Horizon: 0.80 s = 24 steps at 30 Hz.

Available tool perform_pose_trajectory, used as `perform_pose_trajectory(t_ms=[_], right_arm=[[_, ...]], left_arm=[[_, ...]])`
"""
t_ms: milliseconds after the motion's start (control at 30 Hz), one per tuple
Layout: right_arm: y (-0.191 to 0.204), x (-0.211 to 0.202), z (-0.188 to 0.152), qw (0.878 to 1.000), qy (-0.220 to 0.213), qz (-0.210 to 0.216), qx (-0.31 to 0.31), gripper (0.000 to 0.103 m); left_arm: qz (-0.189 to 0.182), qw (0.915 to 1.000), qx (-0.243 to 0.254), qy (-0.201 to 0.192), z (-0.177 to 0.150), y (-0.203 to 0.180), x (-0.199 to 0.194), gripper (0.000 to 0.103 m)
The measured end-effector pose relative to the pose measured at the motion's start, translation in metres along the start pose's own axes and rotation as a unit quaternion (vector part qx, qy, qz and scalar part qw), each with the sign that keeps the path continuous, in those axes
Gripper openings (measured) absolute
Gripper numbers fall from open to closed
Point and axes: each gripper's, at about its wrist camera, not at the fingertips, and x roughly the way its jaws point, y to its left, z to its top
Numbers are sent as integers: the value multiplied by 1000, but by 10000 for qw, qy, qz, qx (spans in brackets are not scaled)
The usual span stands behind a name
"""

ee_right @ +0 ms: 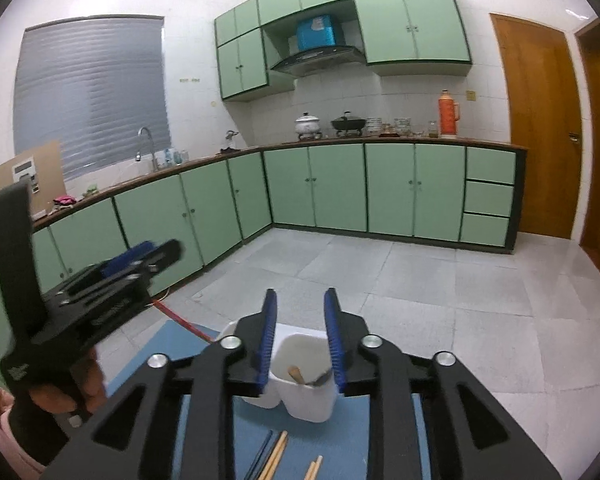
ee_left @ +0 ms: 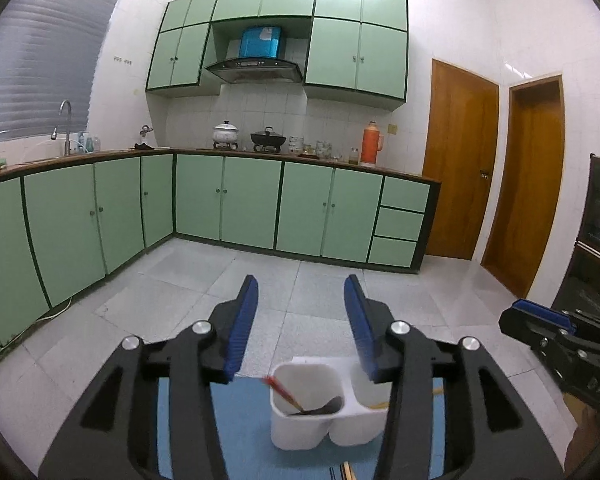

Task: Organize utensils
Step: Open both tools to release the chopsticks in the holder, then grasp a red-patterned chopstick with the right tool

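The left gripper (ee_left: 301, 300) has its blue-padded fingers (ee_left: 246, 320) spread wide with nothing between them, hovering above a white two-compartment utensil holder (ee_left: 300, 428) that sits just below and ahead of the fingertips on a blue mat (ee_left: 240, 432). In the compartment nearest those fingers a red chopstick (ee_left: 282, 392) leans beside a dark spoon (ee_left: 324, 407); the other compartment holds a wooden utensil (ee_left: 378, 405). The right gripper (ee_right: 300, 304) is likewise released, its fingers (ee_right: 269, 336) parted over the same holder (ee_right: 308, 400). Nearer than its fingertips, wooden chopsticks (ee_right: 276, 456) lie flat on the mat (ee_right: 340, 440). Beyond both grippers stretch the tiled floor (ee_right: 420, 280) and green cabinets (ee_right: 340, 188).
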Motion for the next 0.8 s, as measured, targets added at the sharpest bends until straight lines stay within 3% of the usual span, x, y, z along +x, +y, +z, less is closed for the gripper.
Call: perform_pose_trajectory(t_ms=[300,500,800], right_arm=[[-10,-50,-58,9987,-19,-352,366,36],[-4,-67,-130,9958,623,-519,422,36],[6,-82,-213,9851,1494,-426,732,36]], left_arm=[[139,9998,111,66,-44,0,-63,55],[54,9962,221,840,-105,-1,-89,55],[10,9810,318,1913,-189,5,-112,54]])
